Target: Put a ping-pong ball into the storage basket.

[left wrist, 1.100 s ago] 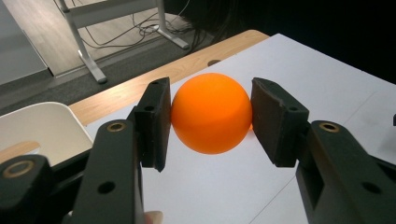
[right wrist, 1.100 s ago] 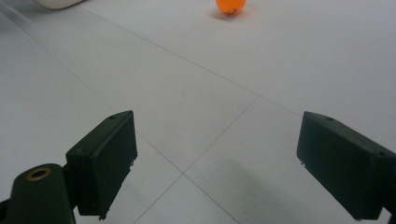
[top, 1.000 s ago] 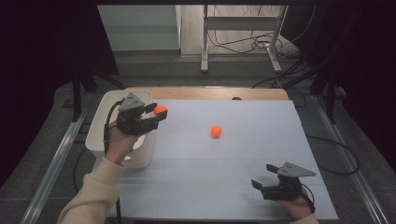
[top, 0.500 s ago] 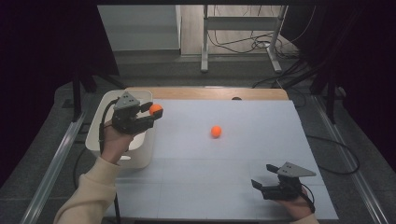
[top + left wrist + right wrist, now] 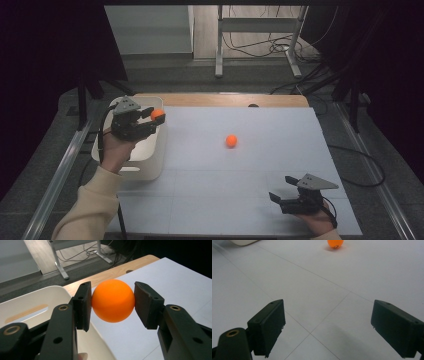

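one white table [image 5: 210, 200] carries everything, its top marked with faint seams and bare of any readable writing or brand. one white bin [image 5: 150, 160] stands at its left edge, with a slot handle in the wall seen in the left gripper view [image 5: 27, 311]. two black grippers are in hand. the left gripper [image 5: 152, 119] hangs over the bin's right rim, its jaws clenched on one orange ball [image 5: 113, 300], both pads pressed flat against the ball's sides, so the ball sits in the air just above the rim. the right gripper [image 5: 274, 198] rests low near the table's front right corner, jaws released wide with nothing between them. a second orange ball [image 5: 231, 141] lies loose near the table's middle, well apart from both grippers; the right gripper view catches it far ahead [image 5: 335, 243], with a small dark mark too blurred to read.
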A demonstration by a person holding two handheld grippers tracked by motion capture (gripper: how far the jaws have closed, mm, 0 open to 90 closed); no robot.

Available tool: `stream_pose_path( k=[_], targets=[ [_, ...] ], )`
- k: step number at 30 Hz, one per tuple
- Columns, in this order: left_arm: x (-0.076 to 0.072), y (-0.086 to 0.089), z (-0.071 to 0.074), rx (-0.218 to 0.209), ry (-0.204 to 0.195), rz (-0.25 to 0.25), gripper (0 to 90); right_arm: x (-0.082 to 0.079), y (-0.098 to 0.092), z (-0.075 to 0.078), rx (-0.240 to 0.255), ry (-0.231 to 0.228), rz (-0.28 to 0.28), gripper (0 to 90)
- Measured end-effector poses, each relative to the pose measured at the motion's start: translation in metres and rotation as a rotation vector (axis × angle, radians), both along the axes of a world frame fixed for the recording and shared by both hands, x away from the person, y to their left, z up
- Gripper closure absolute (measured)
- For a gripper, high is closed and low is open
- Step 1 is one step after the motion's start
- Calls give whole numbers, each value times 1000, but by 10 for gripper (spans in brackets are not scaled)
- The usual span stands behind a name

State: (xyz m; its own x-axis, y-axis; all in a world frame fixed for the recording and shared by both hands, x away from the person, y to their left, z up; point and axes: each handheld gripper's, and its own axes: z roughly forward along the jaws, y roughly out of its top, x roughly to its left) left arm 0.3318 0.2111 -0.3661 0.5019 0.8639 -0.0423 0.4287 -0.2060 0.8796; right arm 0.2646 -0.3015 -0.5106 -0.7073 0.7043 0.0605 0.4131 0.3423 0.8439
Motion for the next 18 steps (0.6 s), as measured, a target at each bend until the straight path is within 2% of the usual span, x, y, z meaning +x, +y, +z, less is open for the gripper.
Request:
stream_pose_path(
  k=[10, 18],
  targets=[
    [7, 16, -4, -2, 20, 54, 503, 0, 0, 0, 0, -3, -5, 126],
    [14, 29, -7, 18, 42, 99, 503, 0, -1, 1, 5, -6, -9, 126]
  ],
)
